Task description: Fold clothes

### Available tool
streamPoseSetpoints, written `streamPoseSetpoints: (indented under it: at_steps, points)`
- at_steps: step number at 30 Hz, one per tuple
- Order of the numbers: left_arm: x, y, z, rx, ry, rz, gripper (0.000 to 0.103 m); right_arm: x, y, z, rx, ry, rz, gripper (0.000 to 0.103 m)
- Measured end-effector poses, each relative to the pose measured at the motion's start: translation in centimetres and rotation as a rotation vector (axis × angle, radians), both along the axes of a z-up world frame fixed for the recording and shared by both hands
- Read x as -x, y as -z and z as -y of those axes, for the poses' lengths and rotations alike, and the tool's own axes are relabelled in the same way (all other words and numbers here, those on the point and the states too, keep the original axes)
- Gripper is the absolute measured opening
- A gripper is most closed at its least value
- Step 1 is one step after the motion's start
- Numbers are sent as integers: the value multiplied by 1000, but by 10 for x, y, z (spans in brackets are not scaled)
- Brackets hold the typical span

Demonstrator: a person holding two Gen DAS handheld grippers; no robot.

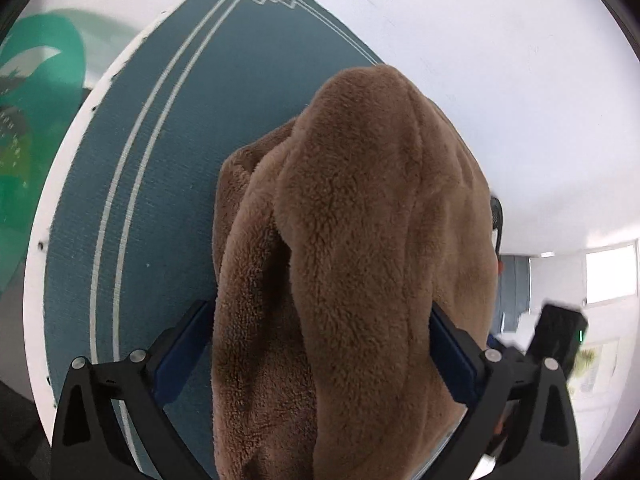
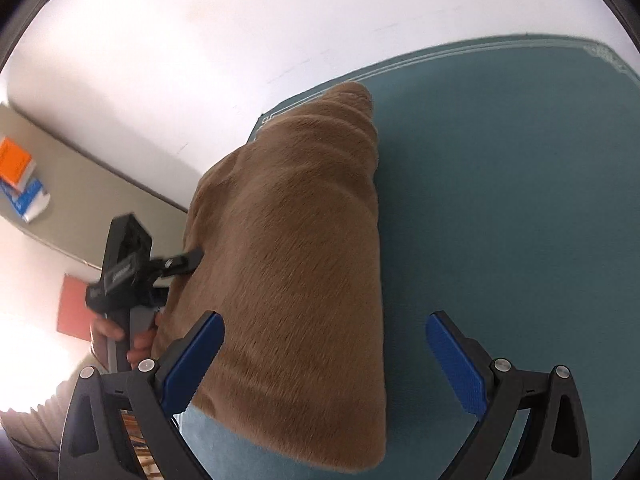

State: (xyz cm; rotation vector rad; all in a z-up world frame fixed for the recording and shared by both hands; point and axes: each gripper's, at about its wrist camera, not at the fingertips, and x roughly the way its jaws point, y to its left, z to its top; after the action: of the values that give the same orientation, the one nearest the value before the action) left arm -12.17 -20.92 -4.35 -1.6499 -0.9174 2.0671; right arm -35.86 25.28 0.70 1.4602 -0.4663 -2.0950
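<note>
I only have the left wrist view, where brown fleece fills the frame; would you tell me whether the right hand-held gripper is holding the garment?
Observer: No. The right hand-held gripper is open, and the brown fleece garment lies between its jaws ungripped.
Operator: Do both pads touch it?
Observer: Only its left blue pad meets the fleece. The right blue pad sits apart, over the teal mat.
Operator: Thank you. Is there anything off to the side?
Observer: A flat orange object lies on a beige surface, far left.
</note>
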Motion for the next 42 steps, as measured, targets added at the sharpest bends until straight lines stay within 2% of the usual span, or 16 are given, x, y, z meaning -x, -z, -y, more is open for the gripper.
streamPoseSetpoints:
  at_steps: [5, 9, 13, 17, 20, 23, 26, 28, 30, 33, 36, 42]
  points:
    - [11, 0, -6, 1, 29, -10, 102, 29, 13, -5, 52, -7, 65, 102]
    - [13, 4, -13, -81, 55, 0, 102, 45, 28, 6, 85, -49, 118, 102]
    - [16, 4, -18, -77, 80, -18, 102, 52, 35, 12, 99, -85, 153, 102]
    - [21, 10, -10, -152, 74, 15, 102, 56, 46, 6, 139, -82, 227, 102]
    - [23, 10, -11, -159, 83, 24, 102, 53, 44, 2, 161, -90, 235, 102]
    - [22, 6, -22, -136, 129, 3, 102, 48, 47, 8, 228, -135, 275, 102]
    - [22, 3, -27, -141, 139, -8, 102, 39, 41, 18, 184, -177, 233, 102]
    - [22, 3, -27, -150, 129, -9, 101, 36, 38, 16, 164, -161, 224, 99]
    - [24, 4, -24, -167, 112, 3, 95, 34, 37, 11, 153, -143, 225, 82]
    - [25, 4, -25, -175, 106, 14, 79, 28, 33, 4, 152, -119, 220, 67]
    - [24, 0, -29, -167, 105, 10, 70, 19, 20, 1, 136, -93, 184, 59]
    - [20, -27, -47, -135, 101, -16, 63, 0, -15, -12, 125, -70, 88, 56]
